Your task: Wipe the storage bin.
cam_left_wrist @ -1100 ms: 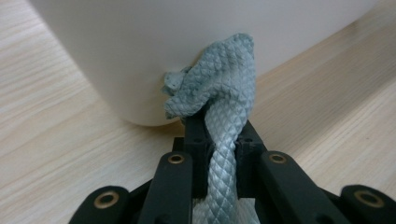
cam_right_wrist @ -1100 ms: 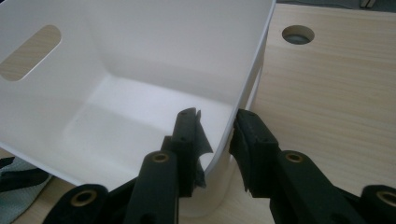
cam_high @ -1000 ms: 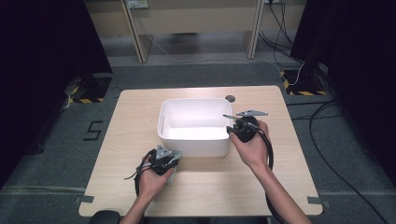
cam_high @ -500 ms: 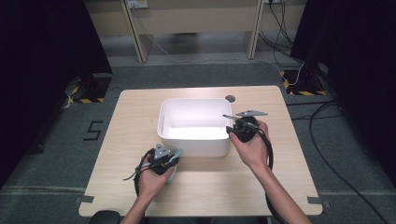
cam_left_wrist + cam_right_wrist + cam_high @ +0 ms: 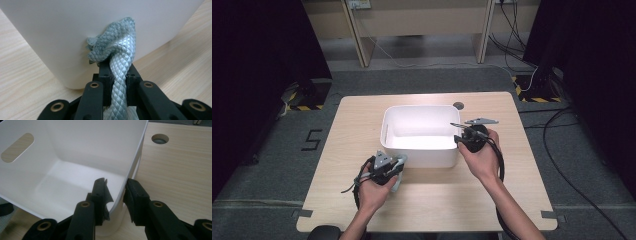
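Note:
A white plastic bin [image 5: 419, 107] stands mid-table. My left gripper [image 5: 398, 162] is close in front of its near wall [image 5: 75, 30], just left of the middle. In the left gripper view the gripper [image 5: 117, 72] is shut on a thick grey-white braided rope [image 5: 120, 57]. The rope's bunched end rests against that wall. My right gripper [image 5: 458, 134] sits at the bin's right rim. Its jaws [image 5: 116, 185] straddle the wall [image 5: 135, 157], one inside the bin and one outside, gripping it. The inside of the bin is bare.
The light wooden table [image 5: 362, 120] has a round cable hole [image 5: 458, 105] just behind the bin, also seen beside the bin [image 5: 160, 138]. An oval handle slot [image 5: 17, 147] opens in the bin's far wall. Grey floor and cables surround the table.
My left gripper has risen a little with the rope in it. The right hand and the bin have stayed where they were.

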`<state>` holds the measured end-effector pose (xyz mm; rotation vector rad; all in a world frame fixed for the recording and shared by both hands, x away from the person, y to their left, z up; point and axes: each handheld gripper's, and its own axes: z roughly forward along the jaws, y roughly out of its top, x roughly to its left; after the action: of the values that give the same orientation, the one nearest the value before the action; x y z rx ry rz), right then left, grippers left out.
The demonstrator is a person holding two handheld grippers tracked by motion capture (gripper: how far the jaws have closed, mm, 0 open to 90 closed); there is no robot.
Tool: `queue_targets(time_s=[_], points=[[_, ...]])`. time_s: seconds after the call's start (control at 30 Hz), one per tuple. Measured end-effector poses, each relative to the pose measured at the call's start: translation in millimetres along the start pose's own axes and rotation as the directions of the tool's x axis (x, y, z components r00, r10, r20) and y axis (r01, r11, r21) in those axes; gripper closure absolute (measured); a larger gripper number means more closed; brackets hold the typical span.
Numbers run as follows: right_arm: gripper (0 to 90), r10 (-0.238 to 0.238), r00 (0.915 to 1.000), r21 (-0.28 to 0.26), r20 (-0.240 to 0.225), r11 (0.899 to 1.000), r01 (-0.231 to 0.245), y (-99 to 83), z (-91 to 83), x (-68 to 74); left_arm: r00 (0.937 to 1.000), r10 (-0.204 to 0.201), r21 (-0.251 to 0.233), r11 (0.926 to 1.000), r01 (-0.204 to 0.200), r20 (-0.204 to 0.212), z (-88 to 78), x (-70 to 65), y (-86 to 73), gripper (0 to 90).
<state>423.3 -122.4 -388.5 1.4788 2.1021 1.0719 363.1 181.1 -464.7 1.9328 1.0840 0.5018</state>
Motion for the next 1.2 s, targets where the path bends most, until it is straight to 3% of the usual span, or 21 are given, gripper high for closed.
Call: queue_targets(time_s=[0.67, 1.2], points=[[70.1, 0.002, 1.0000, -0.001, -0.001, 1.000, -0.002, 0.0, 0.0, -0.1, 1.0000, 0.000, -0.066, 0.9978, -0.001, -0.005, -19.6, -3.5, 20.0, 79.6], [70.1, -0.001, 1.0000, 0.000, 0.000, 1.000, 0.001, 0.0, 0.1, 0.0, 0.9999, 0.014, -0.063, 0.9979, -0.014, 0.009, -14.3, -12.9, 24.2, 79.6]])
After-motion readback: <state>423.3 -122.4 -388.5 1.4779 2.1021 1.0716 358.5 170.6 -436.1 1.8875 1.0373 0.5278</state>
